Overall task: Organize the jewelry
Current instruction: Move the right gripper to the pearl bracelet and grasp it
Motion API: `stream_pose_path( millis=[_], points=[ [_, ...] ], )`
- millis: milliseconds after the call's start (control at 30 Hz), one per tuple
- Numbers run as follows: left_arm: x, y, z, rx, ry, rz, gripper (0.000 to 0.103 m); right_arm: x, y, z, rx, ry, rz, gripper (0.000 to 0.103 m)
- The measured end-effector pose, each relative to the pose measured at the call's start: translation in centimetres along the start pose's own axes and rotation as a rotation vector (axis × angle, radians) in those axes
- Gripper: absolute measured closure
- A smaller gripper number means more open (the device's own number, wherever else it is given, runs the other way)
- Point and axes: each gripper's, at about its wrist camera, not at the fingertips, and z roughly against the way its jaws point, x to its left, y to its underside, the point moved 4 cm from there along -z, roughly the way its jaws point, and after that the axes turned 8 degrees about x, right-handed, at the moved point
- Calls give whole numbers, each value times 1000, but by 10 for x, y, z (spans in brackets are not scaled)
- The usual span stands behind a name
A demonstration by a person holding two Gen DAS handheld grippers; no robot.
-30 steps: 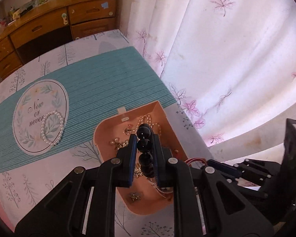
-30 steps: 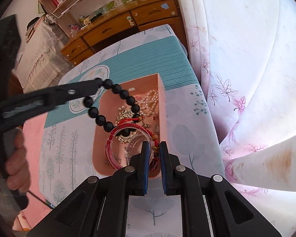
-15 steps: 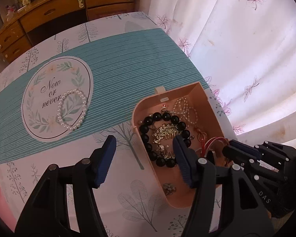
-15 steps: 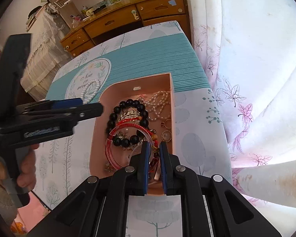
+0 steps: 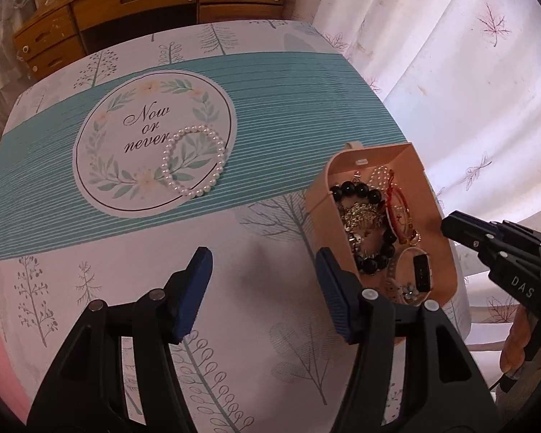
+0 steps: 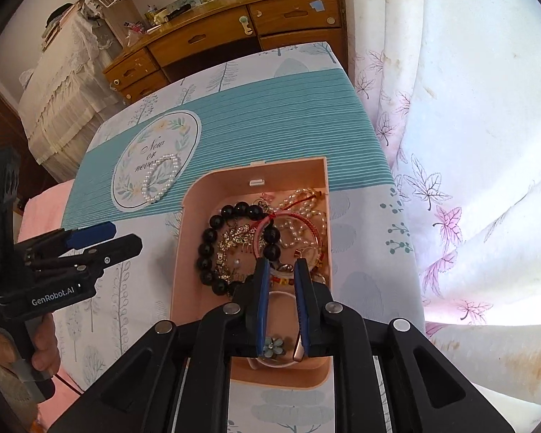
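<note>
The table, under a tree-print cloth with a teal band, carries a pearl bracelet far left and a pink jewelry box right.

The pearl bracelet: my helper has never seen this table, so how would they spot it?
Find the teal striped band on the tablecloth, then its round "Now or never" emblem. The pearl bracelet lies on the emblem's edge, the only jewelry outside the pink box.

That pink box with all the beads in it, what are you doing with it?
A person with a gripper in each hand is tidying jewelry into the pink box. The black bead bracelet lies inside it. The left gripper is open over the tablecloth. The right gripper hovers over the box. One pearl bracelet is out on the cloth.
</note>
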Motion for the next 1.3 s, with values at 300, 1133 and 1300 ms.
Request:
stream_pose_path(
  millis=[300, 1133, 1300],
  points=[
    [52, 31, 10, -38, -27, 79, 46, 31, -4, 0, 6, -30, 59, 89],
    [160, 43, 14, -81, -62, 294, 46, 168, -141, -124, 235, -27, 150, 80],
    [165, 38, 8, -71, -61, 300, 46, 168, -153, -150, 262, 28, 140, 80]
  ],
)
